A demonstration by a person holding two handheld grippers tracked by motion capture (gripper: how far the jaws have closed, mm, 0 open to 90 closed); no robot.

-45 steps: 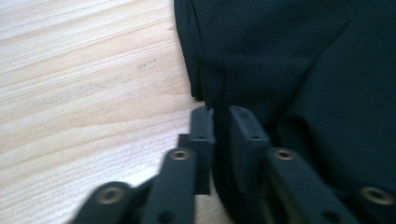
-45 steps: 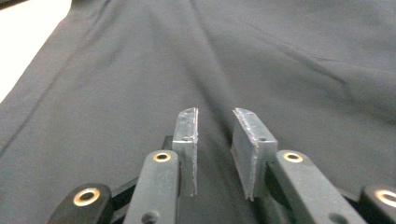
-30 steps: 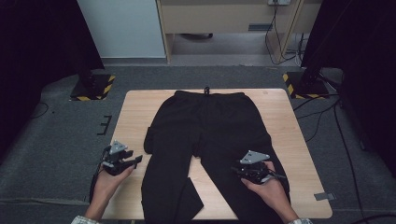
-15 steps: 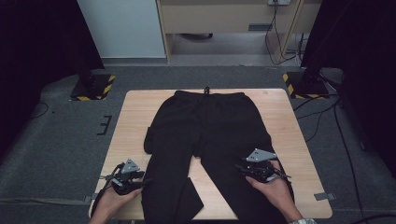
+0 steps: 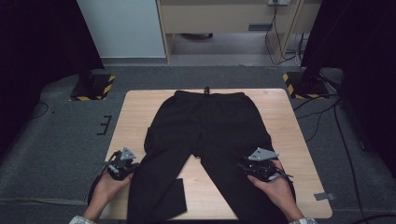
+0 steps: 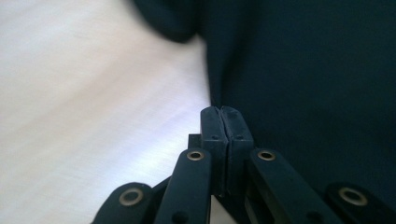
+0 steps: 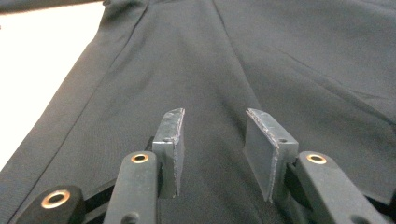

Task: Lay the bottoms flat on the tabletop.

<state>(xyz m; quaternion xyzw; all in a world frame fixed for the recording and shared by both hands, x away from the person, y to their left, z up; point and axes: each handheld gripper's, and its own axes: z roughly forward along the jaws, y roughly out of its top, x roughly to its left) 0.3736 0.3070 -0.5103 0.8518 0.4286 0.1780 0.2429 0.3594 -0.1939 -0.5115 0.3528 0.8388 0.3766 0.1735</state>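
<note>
The wooden bench (image 5: pixel 140 112) carried a pair of black trousers (image 5: pixel 205 135) spread flat, the waistband with its short drawstring at the far edge and the two legs running toward the person. The fabric was a plain, matte black, mostly smooth, with faint seams and soft creases visible in the right gripper view. The leg on the left of the high view had its lower end folded over into a small dark flap near the front edge of the bench; the other leg ran straight out to that edge.

The right tool (image 5: pixel 252 166) hovered over the lower part of the right-hand leg, its jaws standing partly apart with only cloth lying flat beneath them and nothing between the pads (image 7: pixel 170 140).

The left tool (image 5: pixel 122 164) sat at the outer edge of the left-hand leg. Its jaws had just been closing and stood pressed together at the hem line where black cloth met pale wood; whether a fold of fabric was pinched between them could not be told.
</note>
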